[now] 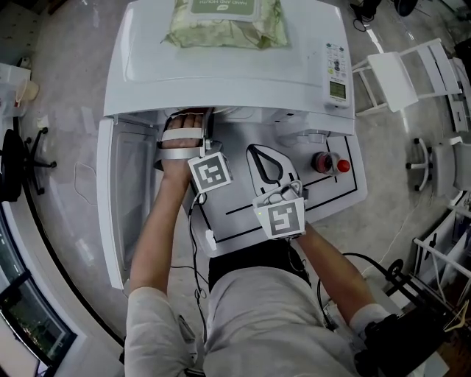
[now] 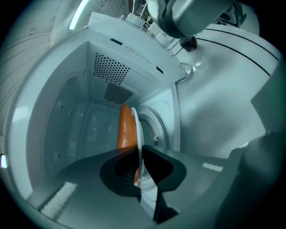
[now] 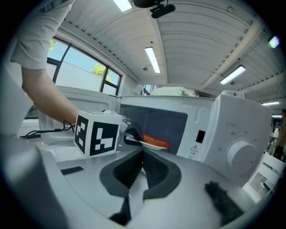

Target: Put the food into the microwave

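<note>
Here, a sausage (image 2: 126,129) lies on the plate (image 2: 140,134) inside the microwave (image 1: 243,74)

The green pack (image 1: 224,18) on top of the microwave (image 1: 221,74) has a white label whose capitals begin "HAND AND"; the last word is too small to make out. The print beside the buttons of the control panel (image 1: 336,68) cannot be read. A small warning triangle (image 3: 195,148) stands on the microwave's front, with tiny unreadable print beside it. Each marker cube (image 1: 210,173) (image 1: 281,219) bears a black-and-white square code, no letters.
</note>
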Motion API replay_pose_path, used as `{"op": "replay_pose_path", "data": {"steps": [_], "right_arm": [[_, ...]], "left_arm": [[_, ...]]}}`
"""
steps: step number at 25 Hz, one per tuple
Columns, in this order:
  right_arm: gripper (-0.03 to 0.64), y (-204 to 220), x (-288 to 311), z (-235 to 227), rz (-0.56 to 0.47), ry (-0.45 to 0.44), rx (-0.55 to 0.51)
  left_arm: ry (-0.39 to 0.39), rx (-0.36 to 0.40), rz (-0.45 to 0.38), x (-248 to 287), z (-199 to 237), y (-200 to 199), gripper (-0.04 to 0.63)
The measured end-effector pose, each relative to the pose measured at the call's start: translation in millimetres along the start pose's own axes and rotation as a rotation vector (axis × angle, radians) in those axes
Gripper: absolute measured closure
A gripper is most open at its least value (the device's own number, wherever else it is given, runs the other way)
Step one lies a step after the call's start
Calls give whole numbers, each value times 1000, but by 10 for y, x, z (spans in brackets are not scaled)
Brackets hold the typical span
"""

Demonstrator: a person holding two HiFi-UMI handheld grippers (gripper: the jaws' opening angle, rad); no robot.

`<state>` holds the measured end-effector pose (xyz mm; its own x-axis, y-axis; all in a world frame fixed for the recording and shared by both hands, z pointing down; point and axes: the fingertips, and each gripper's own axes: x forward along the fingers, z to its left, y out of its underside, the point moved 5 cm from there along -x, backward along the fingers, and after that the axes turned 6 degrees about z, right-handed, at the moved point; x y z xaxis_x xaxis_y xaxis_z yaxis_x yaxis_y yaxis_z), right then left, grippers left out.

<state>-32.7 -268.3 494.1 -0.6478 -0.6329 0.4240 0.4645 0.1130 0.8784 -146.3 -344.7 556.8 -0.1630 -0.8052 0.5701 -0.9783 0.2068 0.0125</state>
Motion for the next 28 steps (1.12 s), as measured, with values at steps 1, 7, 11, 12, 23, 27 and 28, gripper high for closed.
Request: {"op": "replay_pose_path", "data": {"steps": [1,7,11,12,23,27,28], "right_arm": [[606,-8,19,0,-1,-1,4],[606,-46,131,-41,-4,1,9],[606,-61,183,-51,-2,-2,5],[606,-63,196,-55,-1,-2,5],[606,-127,196,-63,-12,-4,-1],[606,-133,151,-60,-14,-1,2],[606,-128,140,-63,-15,1,3]], "left_arm": [[3,3,0,25,2,2,555],[12,13,-9,150,31,-11,554],[6,24,-3,238,62,-5,555],[-2,31,1,268,80,0,557],[206,-25,-5,423,162,-29,548],[281,36,-1,454,198,-18,486],[295,56,-2,458,184,-17,486]]}}
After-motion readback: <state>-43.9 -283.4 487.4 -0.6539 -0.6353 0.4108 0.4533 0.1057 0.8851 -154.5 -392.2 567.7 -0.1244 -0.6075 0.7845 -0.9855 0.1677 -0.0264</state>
